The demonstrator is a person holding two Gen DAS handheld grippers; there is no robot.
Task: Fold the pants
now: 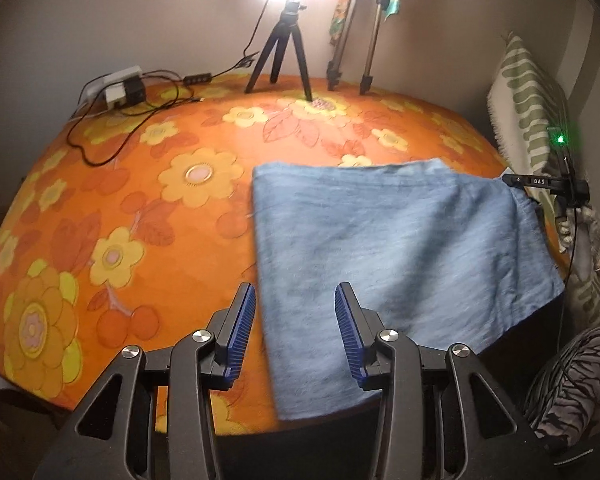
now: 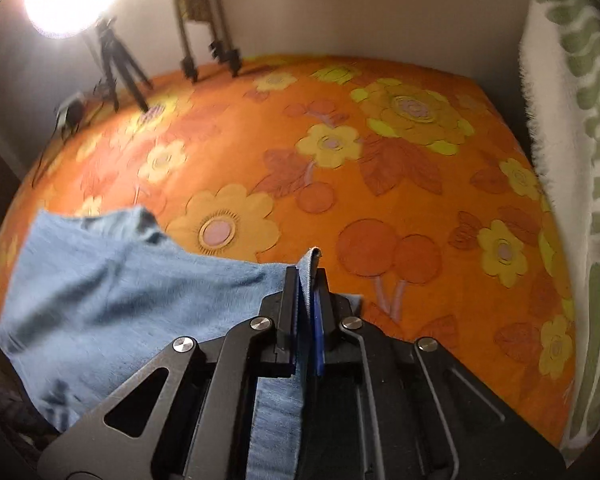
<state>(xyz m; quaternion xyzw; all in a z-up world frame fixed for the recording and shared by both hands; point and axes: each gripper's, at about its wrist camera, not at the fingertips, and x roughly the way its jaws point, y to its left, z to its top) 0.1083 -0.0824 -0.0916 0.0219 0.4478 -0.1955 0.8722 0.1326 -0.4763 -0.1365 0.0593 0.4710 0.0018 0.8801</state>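
Observation:
The light blue pants (image 1: 400,264) lie folded on the orange flowered cloth (image 1: 140,208), reaching to its near edge. My left gripper (image 1: 295,300) is open and empty, just above the pants' left edge near the front. My right gripper (image 2: 307,276) is shut on a corner edge of the pants (image 2: 120,292), holding it pinched and slightly lifted; the fabric trails left and down from its jaws. The right gripper also shows in the left wrist view (image 1: 512,180) at the pants' far right corner.
Two tripods (image 1: 280,52) and a bright lamp stand at the far edge. A power adapter with cables (image 1: 120,88) lies at the far left. A green and white striped cushion (image 1: 528,112) lines the right side. A striped bundle (image 1: 572,380) sits at lower right.

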